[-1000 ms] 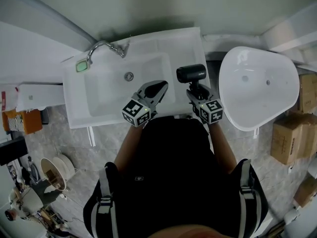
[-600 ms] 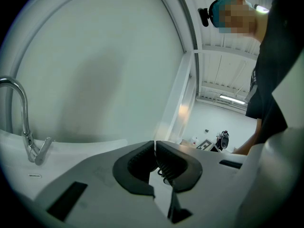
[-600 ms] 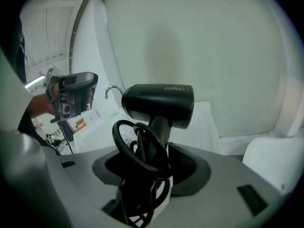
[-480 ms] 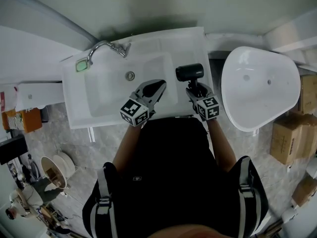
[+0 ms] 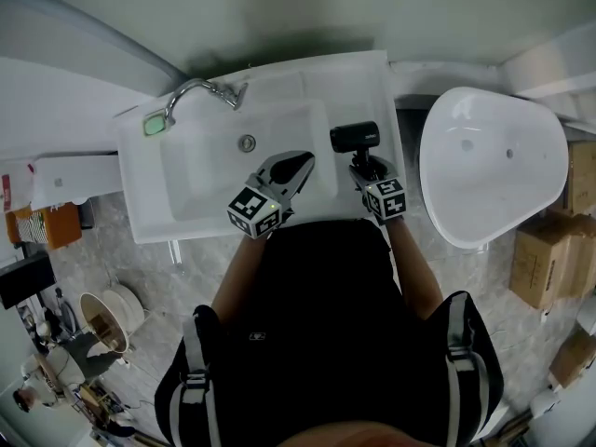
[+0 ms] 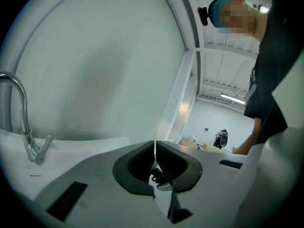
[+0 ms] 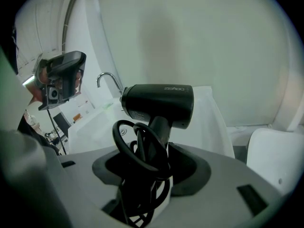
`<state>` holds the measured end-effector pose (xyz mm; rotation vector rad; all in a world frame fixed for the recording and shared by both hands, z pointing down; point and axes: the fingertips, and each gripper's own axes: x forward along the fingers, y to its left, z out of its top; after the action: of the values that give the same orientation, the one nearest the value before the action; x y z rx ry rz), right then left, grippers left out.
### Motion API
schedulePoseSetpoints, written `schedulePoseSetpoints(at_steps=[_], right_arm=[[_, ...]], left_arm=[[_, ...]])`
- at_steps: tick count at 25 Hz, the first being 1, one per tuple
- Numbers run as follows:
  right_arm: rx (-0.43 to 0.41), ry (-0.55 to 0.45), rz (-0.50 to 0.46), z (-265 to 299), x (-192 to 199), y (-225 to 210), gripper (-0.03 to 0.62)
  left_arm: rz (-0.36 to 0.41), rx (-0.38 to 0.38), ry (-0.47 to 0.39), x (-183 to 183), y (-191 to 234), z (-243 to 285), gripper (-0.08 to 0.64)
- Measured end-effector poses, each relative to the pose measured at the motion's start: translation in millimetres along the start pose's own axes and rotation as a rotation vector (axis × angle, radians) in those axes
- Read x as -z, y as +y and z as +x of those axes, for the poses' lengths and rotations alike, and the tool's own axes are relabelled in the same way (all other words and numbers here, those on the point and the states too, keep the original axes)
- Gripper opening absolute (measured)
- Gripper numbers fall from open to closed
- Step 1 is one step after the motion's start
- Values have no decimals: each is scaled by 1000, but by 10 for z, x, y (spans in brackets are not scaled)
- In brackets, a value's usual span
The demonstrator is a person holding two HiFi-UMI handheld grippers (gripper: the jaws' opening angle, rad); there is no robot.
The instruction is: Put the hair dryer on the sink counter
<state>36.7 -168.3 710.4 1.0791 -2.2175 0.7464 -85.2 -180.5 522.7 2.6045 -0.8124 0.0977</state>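
The right gripper (image 7: 154,163) pinched the hair dryer (image 7: 159,104) by its handle over the white sink counter (image 5: 363,77); only its own view showed the looped cord (image 7: 140,144). The left gripper (image 6: 155,151) was pressed together. Boxes (image 5: 540,259) sat nearby

Your left arm (image 5: 237,282) and right arm (image 5: 416,273) are bare and reach out in front of you, bent at the elbows. Your left gripper (image 5: 300,164) points ahead and a bit to the right, jaws pressed together on nothing. Your right gripper (image 5: 366,166) points ahead, and its jaws squeeze the handle of the hair dryer (image 5: 355,136)
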Motion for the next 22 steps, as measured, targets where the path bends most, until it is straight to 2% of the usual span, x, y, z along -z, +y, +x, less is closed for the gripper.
schedulePoseSetpoints(at_steps=[22], right_arm=[[41,143,9,392,284,-184,282]], left_arm=[[-14,-9,14,58,40,-8,20]])
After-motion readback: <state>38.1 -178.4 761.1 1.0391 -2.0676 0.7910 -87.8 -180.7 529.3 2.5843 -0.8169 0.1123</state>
